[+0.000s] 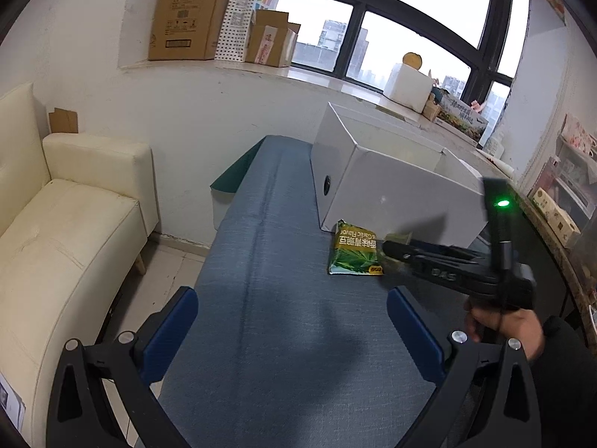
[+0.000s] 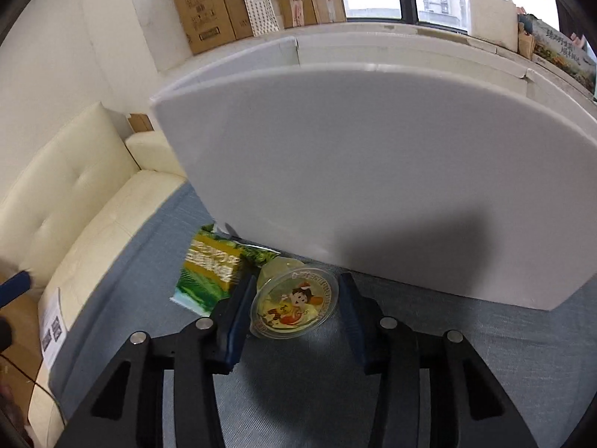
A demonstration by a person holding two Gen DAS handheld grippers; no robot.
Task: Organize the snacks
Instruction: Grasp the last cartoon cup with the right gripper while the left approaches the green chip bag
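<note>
Right wrist view looks down past the right hand-held gripper (image 2: 294,298), whose blue pads (image 2: 238,310) stand on either side of a small clear jelly cup (image 2: 293,304) with a cartoon figure on its lid; the left pad is touching or nearly touching the cup's rim, the right pad stands a little apart from it, so the jaws are spread around the cup rather than clamped on it. The cup sits tilted on the blue-grey cloth of the desk (image 2: 410,336), just in front of the white box (image 2: 373,171), which fills most of this view. Just to the cup's left lies a green snack packet (image 2: 209,272), flat on the cloth and close against the box's lower corner. From the left wrist view, the left hand-held gripper (image 1: 293,321) hangs over bare cloth with its blue pads (image 1: 175,324) set wide and nothing between them. Ahead of it the same green packet (image 1: 354,250) lies near the foot of the white box (image 1: 391,186), and the right hand-held gripper (image 1: 395,248) reaches in from the right, its tips beside the packet. A cream sofa (image 1: 74,224) stands to the left of the desk (image 1: 280,224), and cardboard boxes (image 1: 186,15) sit on the window ledge behind.
</note>
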